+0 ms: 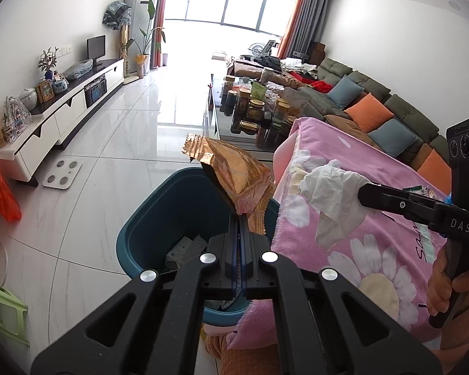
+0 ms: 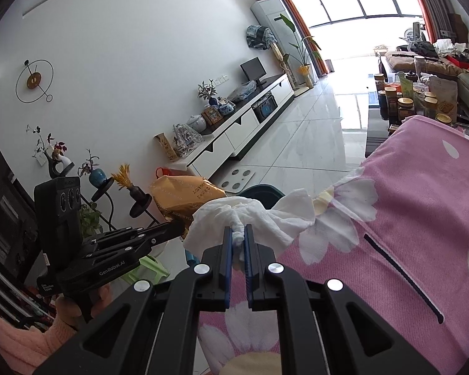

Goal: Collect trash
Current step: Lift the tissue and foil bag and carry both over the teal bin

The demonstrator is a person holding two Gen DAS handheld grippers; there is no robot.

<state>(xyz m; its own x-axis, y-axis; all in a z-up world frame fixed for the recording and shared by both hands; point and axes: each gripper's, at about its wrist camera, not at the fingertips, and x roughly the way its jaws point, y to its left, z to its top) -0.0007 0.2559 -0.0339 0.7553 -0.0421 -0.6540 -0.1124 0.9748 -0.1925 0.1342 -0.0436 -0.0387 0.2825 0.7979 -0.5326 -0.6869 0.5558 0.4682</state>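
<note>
Gold wrapper (image 1: 234, 178) over bin rim (image 1: 134, 218); tissue (image 1: 331, 193) above blanket (image 1: 375, 250).

Blown-out window (image 1: 225, 9) backlight, fisheye-bent edges.

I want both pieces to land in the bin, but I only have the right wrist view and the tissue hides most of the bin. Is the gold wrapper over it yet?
Observer: It looks so. In the left wrist view the wrapper hangs over the bin's open mouth, pinched in the left gripper.
Operator: And my tissue?
Observer: Not over it. The tissue in the right gripper is above the pink blanket, beside the bin.
Operator: Anything in the bin already?
Observer: Yes, some paper scraps lie at the bottom.
</note>
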